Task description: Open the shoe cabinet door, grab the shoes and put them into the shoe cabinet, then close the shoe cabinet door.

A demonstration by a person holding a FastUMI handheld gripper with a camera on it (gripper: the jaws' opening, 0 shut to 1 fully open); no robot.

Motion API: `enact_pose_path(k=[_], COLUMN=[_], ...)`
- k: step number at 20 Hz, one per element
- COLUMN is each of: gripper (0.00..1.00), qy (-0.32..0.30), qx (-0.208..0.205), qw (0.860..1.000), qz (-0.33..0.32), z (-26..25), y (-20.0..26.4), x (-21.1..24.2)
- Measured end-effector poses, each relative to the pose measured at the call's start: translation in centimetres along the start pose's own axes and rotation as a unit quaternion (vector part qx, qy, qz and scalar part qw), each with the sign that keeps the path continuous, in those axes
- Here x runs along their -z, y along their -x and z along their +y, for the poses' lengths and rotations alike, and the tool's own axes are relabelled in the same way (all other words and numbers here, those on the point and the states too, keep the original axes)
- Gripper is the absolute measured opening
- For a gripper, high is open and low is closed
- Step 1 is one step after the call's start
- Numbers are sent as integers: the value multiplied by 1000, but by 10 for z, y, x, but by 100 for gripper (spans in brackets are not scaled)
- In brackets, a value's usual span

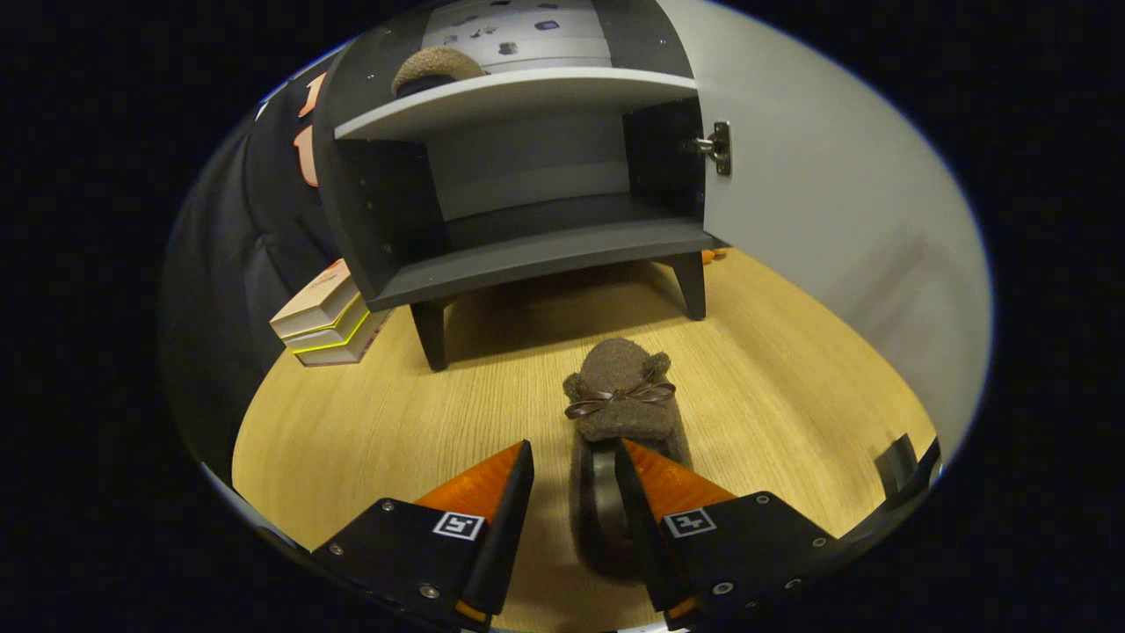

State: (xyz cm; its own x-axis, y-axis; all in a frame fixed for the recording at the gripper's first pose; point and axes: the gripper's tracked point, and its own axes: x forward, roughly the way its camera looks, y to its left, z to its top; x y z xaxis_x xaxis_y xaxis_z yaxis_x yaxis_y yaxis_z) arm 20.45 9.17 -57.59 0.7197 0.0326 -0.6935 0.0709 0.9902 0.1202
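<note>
A brown fuzzy slipper (620, 396) with a dark bow lies on the wooden floor, toe pointing at the shoe cabinet (545, 257). My gripper (573, 450) is open over its heel end. The right finger (655, 479) sits at the slipper's opening, while the left finger (492, 483) stands just outside its left side with a gap showing. The cabinet door (817, 176) is swung wide open to the right on its hinge (716, 145). A second brown slipper (435, 66) rests on the upper shelf (527, 92). The lower shelf is bare.
A stack of books (325, 318) lies on the floor beside the cabinet's left leg. The wooden floor (378, 422) stretches between my fingers and the cabinet. A dark strap-like piece (896, 466) shows to the right of my fingers.
</note>
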Motion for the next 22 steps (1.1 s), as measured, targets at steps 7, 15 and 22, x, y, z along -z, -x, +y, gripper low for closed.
enact_pose_path(k=[7,15,22], gripper=[51,16,8], qy=[-7,-10,-23], qx=[11,16,2], qw=[1000,1000,999], qz=[-16,-24,-32], z=[2,-5,-8], y=[-51,-71,-48], x=[-6,-12,-51])
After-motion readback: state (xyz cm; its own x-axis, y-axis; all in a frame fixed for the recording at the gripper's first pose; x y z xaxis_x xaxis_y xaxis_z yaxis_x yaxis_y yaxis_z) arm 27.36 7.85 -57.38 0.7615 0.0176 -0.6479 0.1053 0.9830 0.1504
